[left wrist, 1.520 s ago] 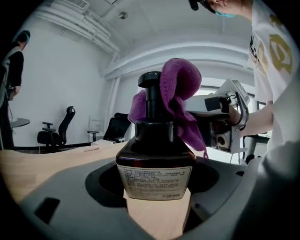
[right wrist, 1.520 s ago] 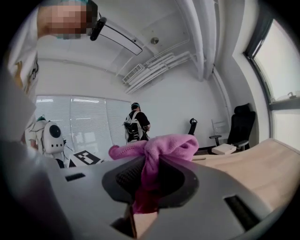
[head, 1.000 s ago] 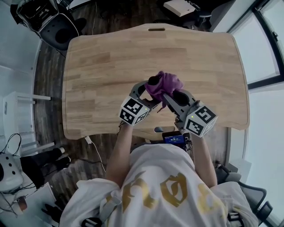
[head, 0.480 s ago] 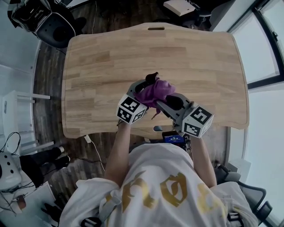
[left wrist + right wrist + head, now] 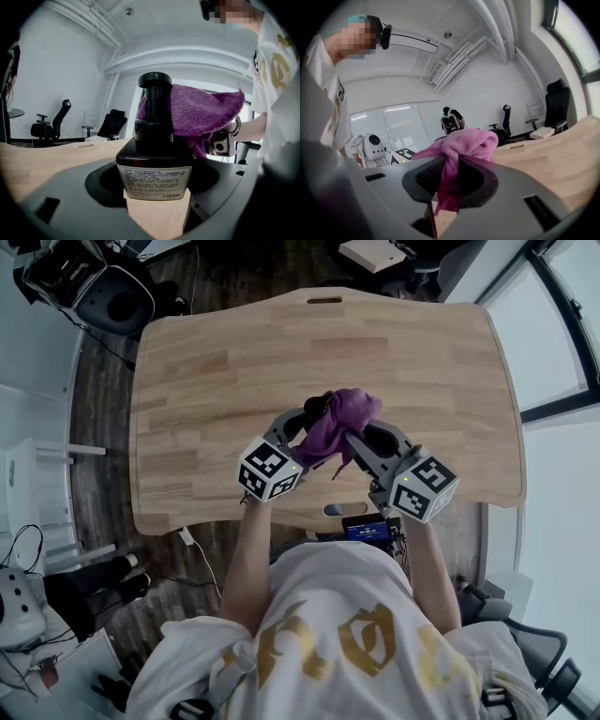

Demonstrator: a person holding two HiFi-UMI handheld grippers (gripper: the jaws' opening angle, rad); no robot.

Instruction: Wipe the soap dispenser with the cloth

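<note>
A dark soap dispenser (image 5: pixel 154 150) with a black pump head and a white label stands between the jaws of my left gripper (image 5: pixel 157 187), which is shut on its body. In the head view the dispenser (image 5: pixel 317 410) is held over the wooden table (image 5: pixel 422 362), mostly covered by a purple cloth (image 5: pixel 339 418). My right gripper (image 5: pixel 349 442) is shut on that cloth (image 5: pixel 459 150), which is bunched between its jaws and pressed on the right side of the pump head. My left gripper (image 5: pixel 305 427) sits just left of it.
A black office chair (image 5: pixel 117 301) stands beyond the table's far left corner, and a white box (image 5: pixel 375 254) lies on the floor past the far edge. Windows run along the right. A small blue-lit device (image 5: pixel 366 531) hangs at the table's near edge.
Both grippers, with dispenser and cloth, dipped toward me and then moved back away. The cloth has shifted up and to the right over the pump head.
</note>
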